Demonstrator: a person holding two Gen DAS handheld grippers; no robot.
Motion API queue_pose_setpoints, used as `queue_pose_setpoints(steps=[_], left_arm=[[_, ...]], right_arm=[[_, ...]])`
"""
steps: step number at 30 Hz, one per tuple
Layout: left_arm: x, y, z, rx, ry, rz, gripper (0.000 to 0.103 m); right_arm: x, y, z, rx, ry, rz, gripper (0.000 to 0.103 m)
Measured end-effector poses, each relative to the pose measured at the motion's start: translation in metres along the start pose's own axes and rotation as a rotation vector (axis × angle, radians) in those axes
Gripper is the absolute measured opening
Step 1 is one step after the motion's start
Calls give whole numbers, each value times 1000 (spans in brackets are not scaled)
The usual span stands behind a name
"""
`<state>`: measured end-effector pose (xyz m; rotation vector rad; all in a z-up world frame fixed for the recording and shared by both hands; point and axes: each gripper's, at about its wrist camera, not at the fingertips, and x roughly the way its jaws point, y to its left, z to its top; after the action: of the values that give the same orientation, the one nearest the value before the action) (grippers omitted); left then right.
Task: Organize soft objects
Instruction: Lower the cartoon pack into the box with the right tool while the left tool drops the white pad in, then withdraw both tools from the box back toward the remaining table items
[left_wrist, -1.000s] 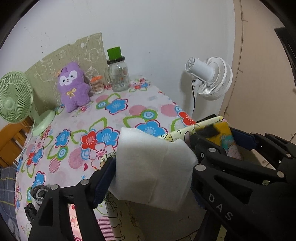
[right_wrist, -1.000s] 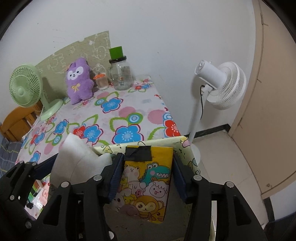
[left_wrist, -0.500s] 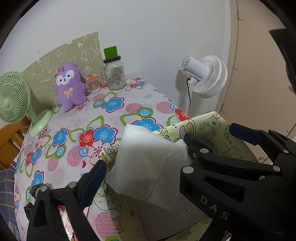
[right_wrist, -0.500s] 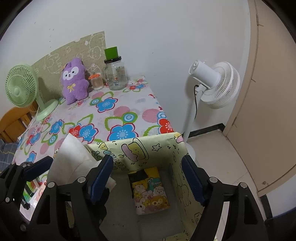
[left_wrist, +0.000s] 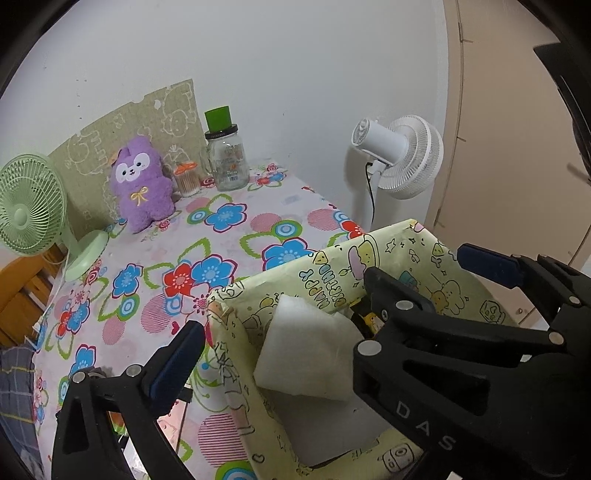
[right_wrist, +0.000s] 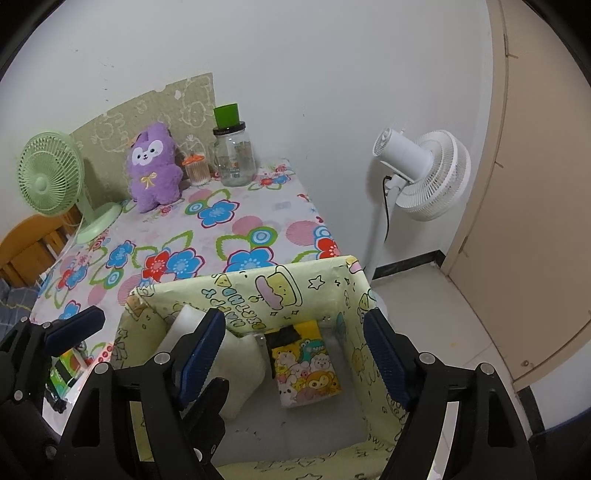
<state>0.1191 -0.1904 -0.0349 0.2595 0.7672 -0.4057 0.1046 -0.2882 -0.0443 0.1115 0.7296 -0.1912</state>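
Observation:
A yellow cartoon-print box (right_wrist: 280, 291) stands beside the flowered table; it also shows in the left wrist view (left_wrist: 325, 266). A white soft pack (left_wrist: 306, 354) lies inside it against the left wall, seen too in the right wrist view (right_wrist: 236, 365). A yellow animal-print tissue pack (right_wrist: 304, 365) lies on the box floor. My left gripper (left_wrist: 280, 354) is open above the box, clear of the white pack. My right gripper (right_wrist: 295, 350) is open and empty above the box. A purple plush (left_wrist: 142, 182) sits at the table's back.
A green desk fan (left_wrist: 33, 206) stands at the table's left. A glass jar with a green cup on its lid (left_wrist: 225, 155) and a small cotton-swab jar (left_wrist: 186, 181) stand at the back. A white floor fan (right_wrist: 421, 173) stands to the right, by a beige door (right_wrist: 535, 184).
Both grippers opened and rose. The white pack left my left gripper and the animal-print pack left my right gripper; both now lie in the box.

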Motion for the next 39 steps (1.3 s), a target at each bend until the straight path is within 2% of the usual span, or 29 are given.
queue_pose_setpoints(steps=[10,24,39], left_arm=[[-17,8,-10,0,-33,26,103],[-41,23,-27,-2,-69,39,103],[-64,49,-47,-46,-96,55,103]], right_arm=[[-14,14,-5,-15,-15,10,80],[-33,36,-18,-22,-39,11,87],[-51,67,-29,-37,-69,35,91]])
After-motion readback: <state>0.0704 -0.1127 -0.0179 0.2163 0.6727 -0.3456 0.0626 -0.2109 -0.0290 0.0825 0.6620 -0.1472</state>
